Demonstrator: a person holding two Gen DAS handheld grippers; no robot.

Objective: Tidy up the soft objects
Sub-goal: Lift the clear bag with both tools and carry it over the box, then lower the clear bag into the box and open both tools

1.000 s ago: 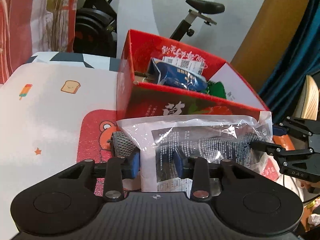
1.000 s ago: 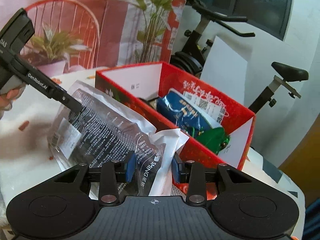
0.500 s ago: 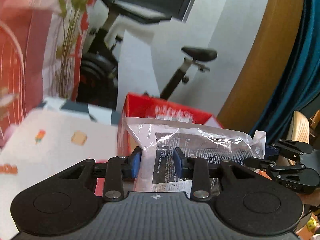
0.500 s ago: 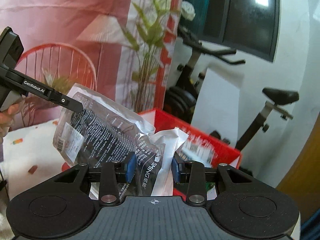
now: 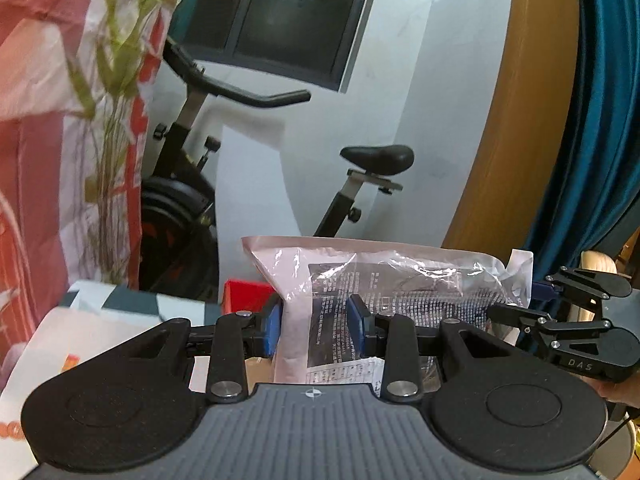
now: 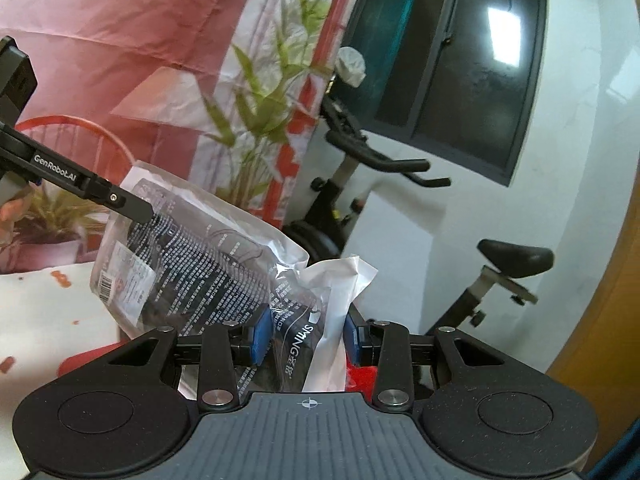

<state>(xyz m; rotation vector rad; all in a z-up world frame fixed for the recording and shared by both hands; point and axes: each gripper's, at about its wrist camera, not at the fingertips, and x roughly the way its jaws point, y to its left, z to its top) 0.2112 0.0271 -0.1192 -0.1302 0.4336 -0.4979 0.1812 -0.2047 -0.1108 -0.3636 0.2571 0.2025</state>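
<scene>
The clear crinkled plastic packet with dark printed contents (image 5: 400, 280) is hanging in the air between both grippers. The left gripper (image 5: 316, 322) is pinching one end with its blue pads, and the right gripper (image 6: 306, 338) is clamping the other, white-edged end. Behind it, a black exercise bike (image 5: 360, 172) is standing against the white wall. A corner of the red cardboard box (image 5: 248, 292) is peeking out beside the packet, largely blocked by it.

Exercise bike (image 5: 224, 184) (black saddle) before dark window (image 6: 452, 68).
</scene>
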